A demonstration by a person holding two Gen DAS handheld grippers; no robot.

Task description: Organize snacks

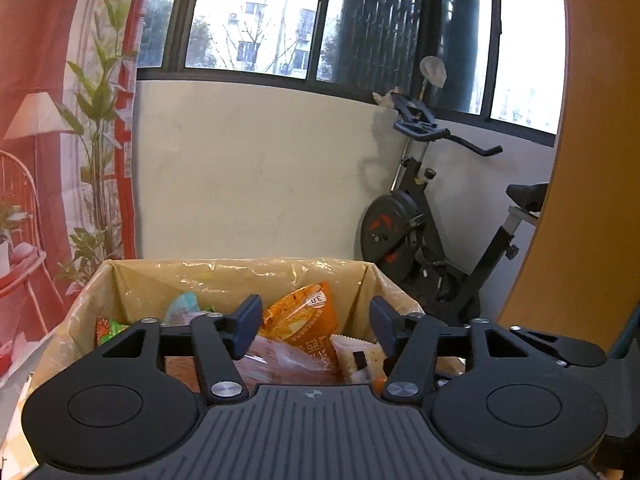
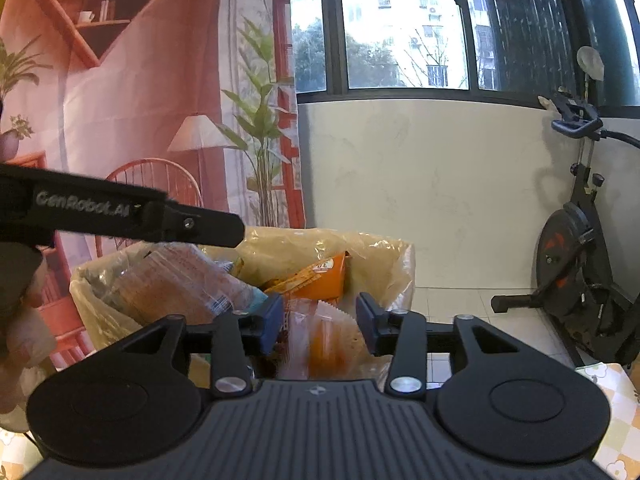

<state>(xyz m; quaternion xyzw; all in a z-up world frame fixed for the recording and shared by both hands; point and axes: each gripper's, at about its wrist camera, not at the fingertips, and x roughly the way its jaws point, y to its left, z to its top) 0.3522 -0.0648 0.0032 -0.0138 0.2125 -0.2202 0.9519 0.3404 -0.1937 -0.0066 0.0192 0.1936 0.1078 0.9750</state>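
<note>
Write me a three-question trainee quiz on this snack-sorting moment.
1. True or false: the left gripper is clamped on the orange packet.
2. What lines the box? A) yellowish plastic bag B) newspaper C) cloth
3. Which large item stands on the floor beyond the box, under the window?

Key:
1. False; its jaws are apart, gripping nothing.
2. A.
3. The black exercise bike.

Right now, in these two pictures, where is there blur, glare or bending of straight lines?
Left wrist view: window overexposed, its frame bowed by the fisheye. Right wrist view: clear packet between the right gripper fingers is smeared; the box liner shows glare.
</note>
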